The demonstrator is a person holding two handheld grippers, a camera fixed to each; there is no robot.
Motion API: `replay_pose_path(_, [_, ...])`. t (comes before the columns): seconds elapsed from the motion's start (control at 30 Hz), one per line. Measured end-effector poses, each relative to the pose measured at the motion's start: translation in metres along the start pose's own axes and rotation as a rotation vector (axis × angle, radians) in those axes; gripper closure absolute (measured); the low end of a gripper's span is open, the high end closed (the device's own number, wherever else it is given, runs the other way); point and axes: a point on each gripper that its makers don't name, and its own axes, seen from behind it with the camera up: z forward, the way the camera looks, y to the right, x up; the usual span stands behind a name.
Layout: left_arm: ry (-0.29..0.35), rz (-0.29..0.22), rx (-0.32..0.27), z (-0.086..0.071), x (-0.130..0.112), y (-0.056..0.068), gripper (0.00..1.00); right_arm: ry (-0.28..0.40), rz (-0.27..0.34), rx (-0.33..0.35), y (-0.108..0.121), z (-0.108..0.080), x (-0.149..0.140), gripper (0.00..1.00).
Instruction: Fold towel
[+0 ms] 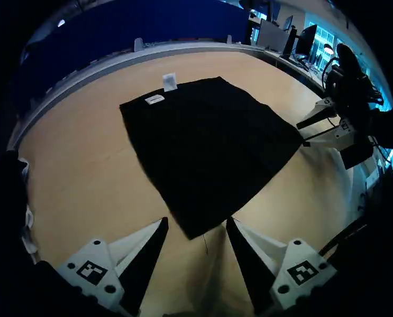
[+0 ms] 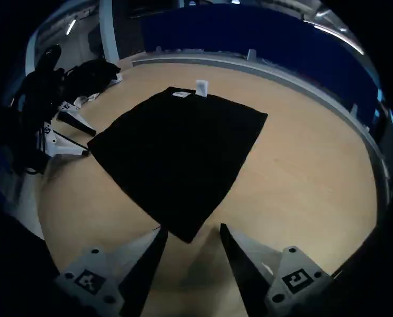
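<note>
A black cloth towel (image 1: 207, 142) lies flat on a light wooden table (image 1: 80, 174). A small white card (image 1: 169, 81) stands at the towel's far edge.

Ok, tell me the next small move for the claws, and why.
Probably shut both on the corners: the black towel lies flat on the table, and the left claw and right claw stand open, each with a towel corner between its fingertips.

No legible text, tag (image 1: 155, 99) on towel (image 1: 212, 148) unreadable
</note>
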Motion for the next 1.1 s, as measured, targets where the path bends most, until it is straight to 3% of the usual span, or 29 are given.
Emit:
replay_pose_path(0.13, [-0.008,-0.005,0.010,-0.0012,-0.0030,0.0025,0.22,-0.004,-0.005,0.003,-0.0018,0.0005,-0.0023,0.50])
replay_pose_path(0.33, [-0.011,-0.006,0.039,0.0001,-0.0052,0.0017,0.29,-0.004,-0.005,0.001,-0.0018,0.0014,-0.0038,0.53])
replay_pose_path(0.47, [-0.016,0.002,0.072,0.0023,-0.0061,-0.0039,0.44,-0.008,-0.011,-0.004,-0.0021,0.0015,-0.0045,0.57])
replay_pose_path(0.6, [-0.023,0.016,0.082,0.0031,-0.0068,-0.0042,0.48,-0.011,-0.029,-0.013,-0.0034,0.0014,-0.0050,0.63])
replay_pose_path(1.1, [-0.027,-0.012,0.105,-0.0010,-0.0086,-0.0015,0.83,-0.017,-0.020,-0.010,-0.0060,-0.0021,-0.0064,0.84])
